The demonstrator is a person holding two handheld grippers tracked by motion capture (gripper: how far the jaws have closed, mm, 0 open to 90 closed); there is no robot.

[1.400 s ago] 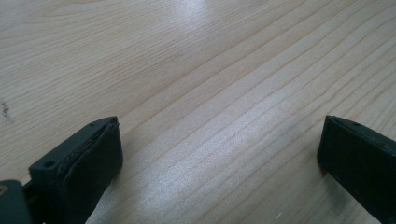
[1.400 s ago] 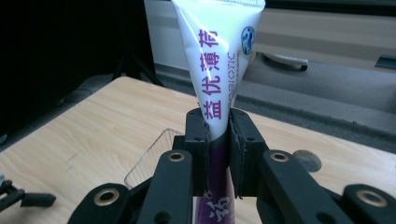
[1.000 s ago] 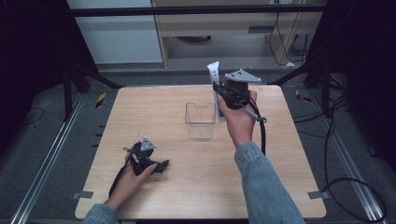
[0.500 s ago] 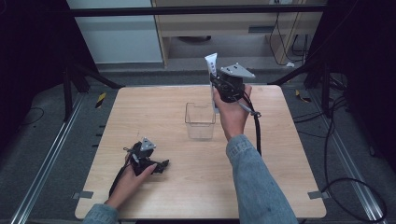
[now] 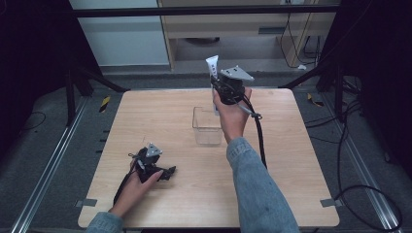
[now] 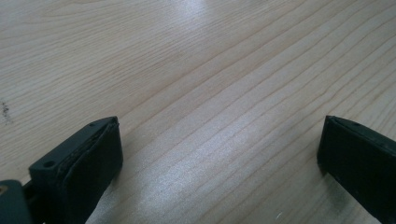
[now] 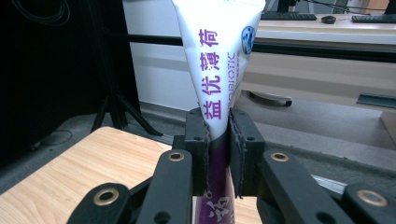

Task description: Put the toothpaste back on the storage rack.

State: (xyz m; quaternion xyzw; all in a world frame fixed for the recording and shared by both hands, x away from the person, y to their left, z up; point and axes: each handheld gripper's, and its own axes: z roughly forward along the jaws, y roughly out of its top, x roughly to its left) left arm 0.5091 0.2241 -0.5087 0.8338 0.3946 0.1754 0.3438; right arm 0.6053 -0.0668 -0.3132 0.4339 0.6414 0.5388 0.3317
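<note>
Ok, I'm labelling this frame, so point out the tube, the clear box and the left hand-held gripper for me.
tube (image 7: 219,70): right gripper view, on its white printed body above the jaws.
clear box (image 5: 207,134): high view, on its front wall.
left hand-held gripper (image 5: 170,171): high view, between its jaw tips, low on the table.

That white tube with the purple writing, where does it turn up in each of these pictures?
High view: the tube stands upright at top centre, above the clear box, clamped in the right hand-held gripper.
Right gripper view: the tube is at centre, rising from between the shut jaws.
Left gripper view: bare wood between open jaws; no tube.
Shared landmark: the wooden table, also at lower left in the right gripper view.
</note>
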